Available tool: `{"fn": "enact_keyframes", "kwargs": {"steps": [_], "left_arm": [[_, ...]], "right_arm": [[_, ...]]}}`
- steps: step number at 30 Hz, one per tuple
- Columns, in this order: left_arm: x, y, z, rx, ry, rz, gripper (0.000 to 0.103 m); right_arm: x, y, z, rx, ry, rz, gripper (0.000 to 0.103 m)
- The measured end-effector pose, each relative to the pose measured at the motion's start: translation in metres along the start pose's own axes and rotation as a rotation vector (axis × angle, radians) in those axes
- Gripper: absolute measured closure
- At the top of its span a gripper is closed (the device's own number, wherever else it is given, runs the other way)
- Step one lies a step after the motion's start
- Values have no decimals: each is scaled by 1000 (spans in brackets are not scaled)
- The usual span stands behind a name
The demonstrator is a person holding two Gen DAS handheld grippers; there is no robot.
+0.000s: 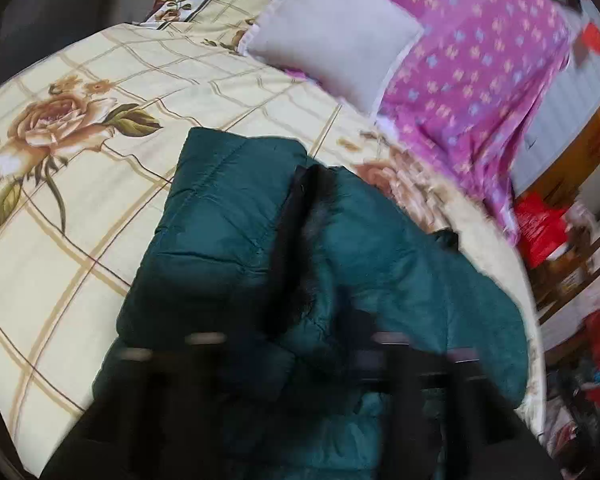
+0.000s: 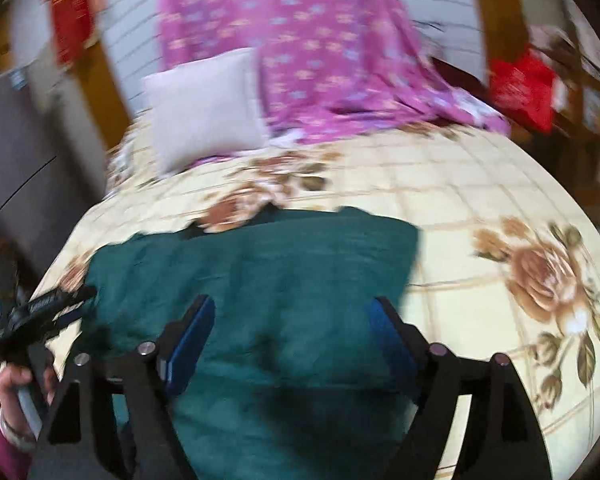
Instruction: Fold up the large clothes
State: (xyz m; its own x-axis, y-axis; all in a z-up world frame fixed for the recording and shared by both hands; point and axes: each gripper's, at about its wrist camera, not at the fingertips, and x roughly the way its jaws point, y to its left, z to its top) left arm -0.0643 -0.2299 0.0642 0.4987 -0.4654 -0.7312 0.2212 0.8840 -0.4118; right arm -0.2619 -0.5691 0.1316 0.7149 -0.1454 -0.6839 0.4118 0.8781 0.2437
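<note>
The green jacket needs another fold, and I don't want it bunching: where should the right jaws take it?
Probably the green jacket along its straight right-hand edge near the far corner, coming in from the bare floral bedspread side. That edge lies flat and free, and the right gripper stands open.

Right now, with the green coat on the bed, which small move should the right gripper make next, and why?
Probably lower the right gripper and close it on the green coat: its blue pads stand open above the fabric and grip nothing, and the coat looks only partly folded.

Both wrist views angled onto bed (image 1: 80, 184)
</note>
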Motion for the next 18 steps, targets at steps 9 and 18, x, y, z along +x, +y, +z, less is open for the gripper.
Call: {"fn": "enact_keyframes", "kwargs": {"steps": [9, 18], "left_arm": [[-4, 11, -8, 94, -64, 87, 103], [-50, -9, 12, 128, -219, 56, 67]], "right_arm": [[106, 28, -14, -74, 158, -18, 44], [64, 43, 11, -85, 59, -34, 34]]}}
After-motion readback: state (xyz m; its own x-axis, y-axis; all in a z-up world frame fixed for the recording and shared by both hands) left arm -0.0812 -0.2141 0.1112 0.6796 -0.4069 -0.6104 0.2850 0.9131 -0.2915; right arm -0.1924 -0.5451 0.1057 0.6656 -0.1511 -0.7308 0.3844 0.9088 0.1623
